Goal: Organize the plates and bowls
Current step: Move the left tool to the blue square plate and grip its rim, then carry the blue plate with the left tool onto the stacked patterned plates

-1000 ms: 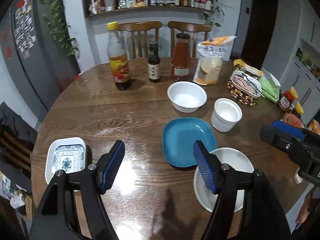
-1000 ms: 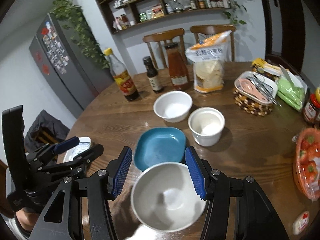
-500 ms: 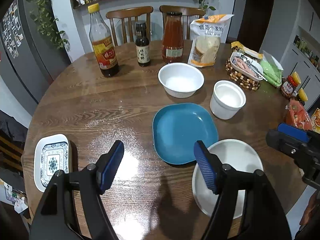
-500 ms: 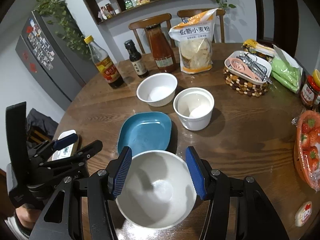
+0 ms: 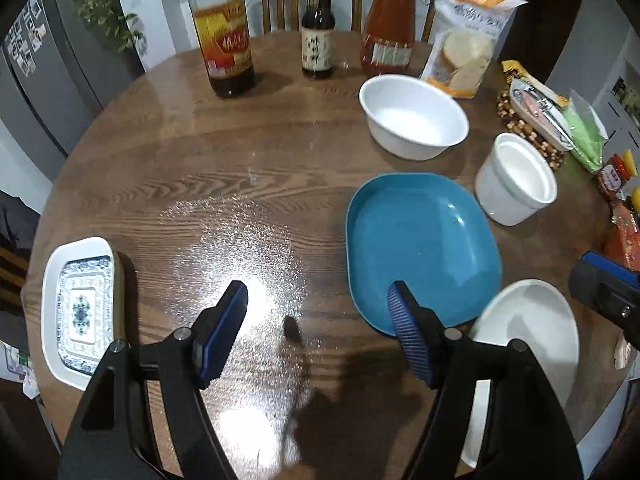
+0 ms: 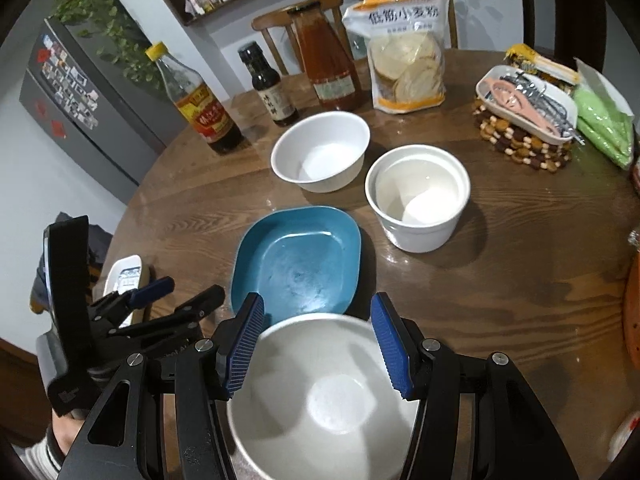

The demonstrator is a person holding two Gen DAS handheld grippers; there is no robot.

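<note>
Left wrist view, left to right: patterned rectangular dish (image 5: 80, 308) at lower left edge; left gripper (image 5: 316, 332) spread wide, empty, low centre over wooden table (image 5: 224, 152); blue plate (image 5: 420, 248) right of centre; white plate (image 5: 532, 332) lower right. Right wrist view: right gripper (image 6: 316, 344) released, fingers flanking white plate, not gripping.

A round wooden table (image 5: 240, 152) carries bowls, plates, bottles and food bags.
</note>
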